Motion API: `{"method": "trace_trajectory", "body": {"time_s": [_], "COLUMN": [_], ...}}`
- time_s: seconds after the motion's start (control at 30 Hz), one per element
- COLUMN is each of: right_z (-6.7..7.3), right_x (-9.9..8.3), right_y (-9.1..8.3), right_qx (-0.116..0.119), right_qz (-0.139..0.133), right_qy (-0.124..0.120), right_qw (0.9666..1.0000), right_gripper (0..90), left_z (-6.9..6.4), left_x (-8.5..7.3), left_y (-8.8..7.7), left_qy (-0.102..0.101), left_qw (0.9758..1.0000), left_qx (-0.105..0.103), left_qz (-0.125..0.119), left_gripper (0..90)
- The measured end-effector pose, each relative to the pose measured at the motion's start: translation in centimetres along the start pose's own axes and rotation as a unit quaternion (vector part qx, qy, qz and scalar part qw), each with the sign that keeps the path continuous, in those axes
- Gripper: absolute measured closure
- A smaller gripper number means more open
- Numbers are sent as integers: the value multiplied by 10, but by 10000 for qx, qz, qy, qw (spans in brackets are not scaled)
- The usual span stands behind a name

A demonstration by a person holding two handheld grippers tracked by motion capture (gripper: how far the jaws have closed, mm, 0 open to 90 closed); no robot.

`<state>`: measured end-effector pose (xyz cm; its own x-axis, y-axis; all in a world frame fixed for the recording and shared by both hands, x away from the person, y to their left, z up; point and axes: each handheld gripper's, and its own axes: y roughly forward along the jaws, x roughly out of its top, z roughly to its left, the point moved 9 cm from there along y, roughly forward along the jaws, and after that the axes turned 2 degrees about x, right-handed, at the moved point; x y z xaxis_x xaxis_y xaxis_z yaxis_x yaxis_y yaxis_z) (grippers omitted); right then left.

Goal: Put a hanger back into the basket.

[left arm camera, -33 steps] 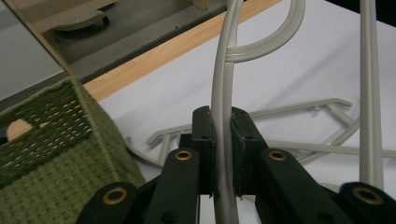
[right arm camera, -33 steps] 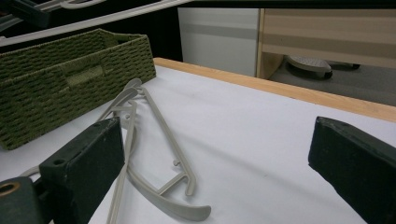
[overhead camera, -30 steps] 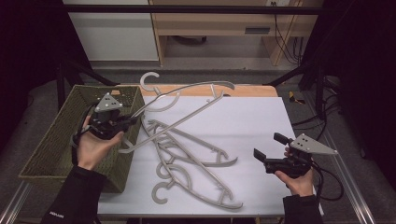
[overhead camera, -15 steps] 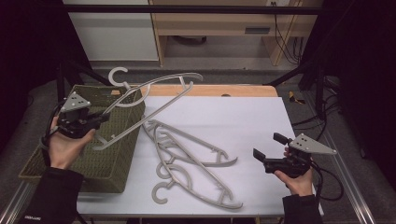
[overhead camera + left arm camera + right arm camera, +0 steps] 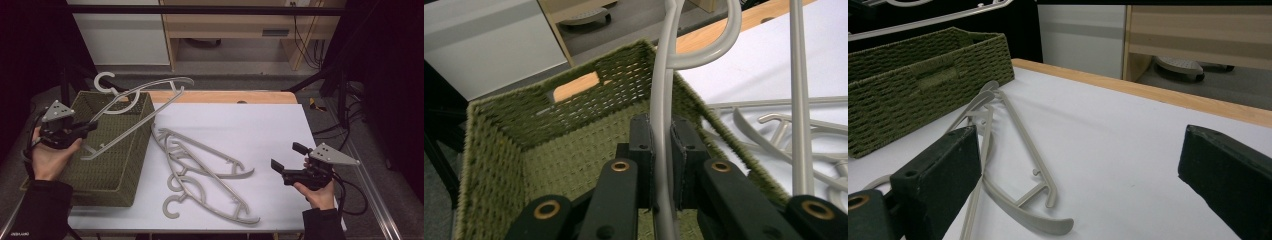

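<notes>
White tabletop (image 5: pixel 260 125) carries two grey hangers (image 5: pixel 210 172) near its centre. At near right we hold the right gripper (image 5: pixel 284 162) with jaws apart, empty. At left, our left gripper (image 5: pixel 92 125) clamps a third hanger (image 5: pixel 135 107) above the green basket (image 5: pixel 107 165).

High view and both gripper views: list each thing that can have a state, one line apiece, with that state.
Left gripper: shut on the held hanger.
Held hanger: lifted, tilted above the basket, hook past its far rim.
Right gripper: open, nothing between its jaws, above the table.
Basket: upright, open-topped, at the table's left edge.
Loose hangers: lying flat, overlapping, on the white table.
</notes>
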<state>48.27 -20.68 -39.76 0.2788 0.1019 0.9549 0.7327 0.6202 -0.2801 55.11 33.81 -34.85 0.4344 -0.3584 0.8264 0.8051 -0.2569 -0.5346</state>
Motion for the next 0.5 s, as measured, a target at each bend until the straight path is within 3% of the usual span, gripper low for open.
{"method": "trace_trajectory", "body": {"time_s": [0.5], "right_z": [1], "right_x": [0], "right_y": [1], "right_qx": [14], "right_qz": [10], "right_qy": [10], "right_qw": [10000], "right_gripper": [38], "left_z": [47], "left_x": [-35], "left_y": [-6], "left_qy": [-211], "left_qw": [9992], "left_qx": [292], "left_qz": [178], "left_gripper": [817]}}
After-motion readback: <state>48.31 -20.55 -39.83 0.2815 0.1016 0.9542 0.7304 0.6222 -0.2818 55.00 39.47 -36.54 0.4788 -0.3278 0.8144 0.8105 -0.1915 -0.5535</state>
